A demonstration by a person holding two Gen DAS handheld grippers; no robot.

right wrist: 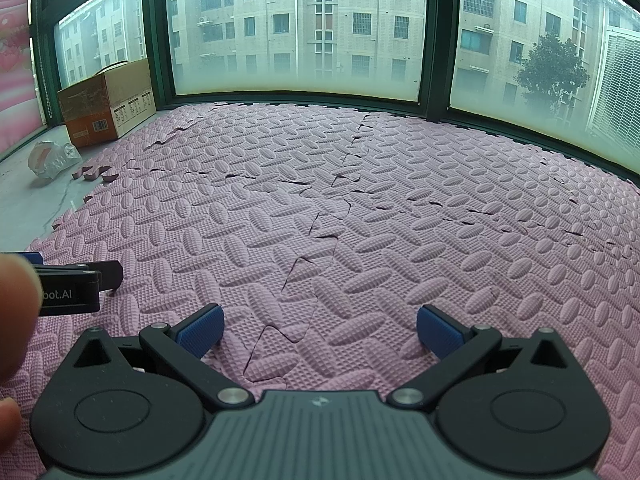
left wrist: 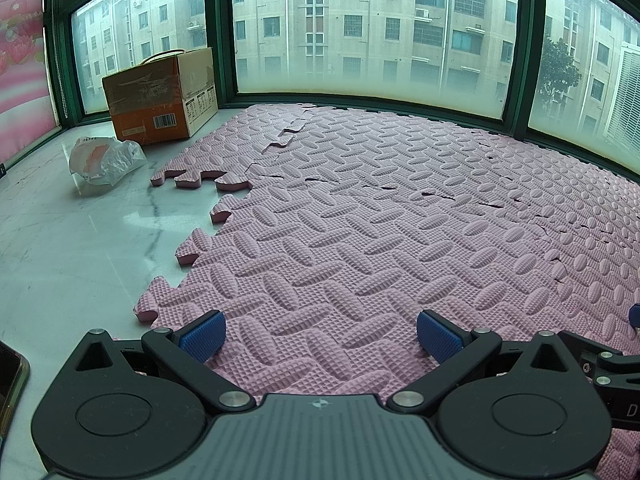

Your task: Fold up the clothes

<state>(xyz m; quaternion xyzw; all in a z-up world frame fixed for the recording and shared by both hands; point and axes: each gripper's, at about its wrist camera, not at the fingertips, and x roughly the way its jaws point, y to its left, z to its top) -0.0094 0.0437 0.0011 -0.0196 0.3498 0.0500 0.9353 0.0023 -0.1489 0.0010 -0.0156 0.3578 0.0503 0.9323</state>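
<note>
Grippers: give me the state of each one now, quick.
Left hand-held gripper: open, holding nothing, over the mat.
Right hand-held gripper: open, holding nothing, over the same mat.

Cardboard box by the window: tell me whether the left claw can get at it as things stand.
Probably yes. The left claw is open and empty, and only bare pink foam mat lies between it and the cardboard box. The plastic bag sits off to the side.
</note>
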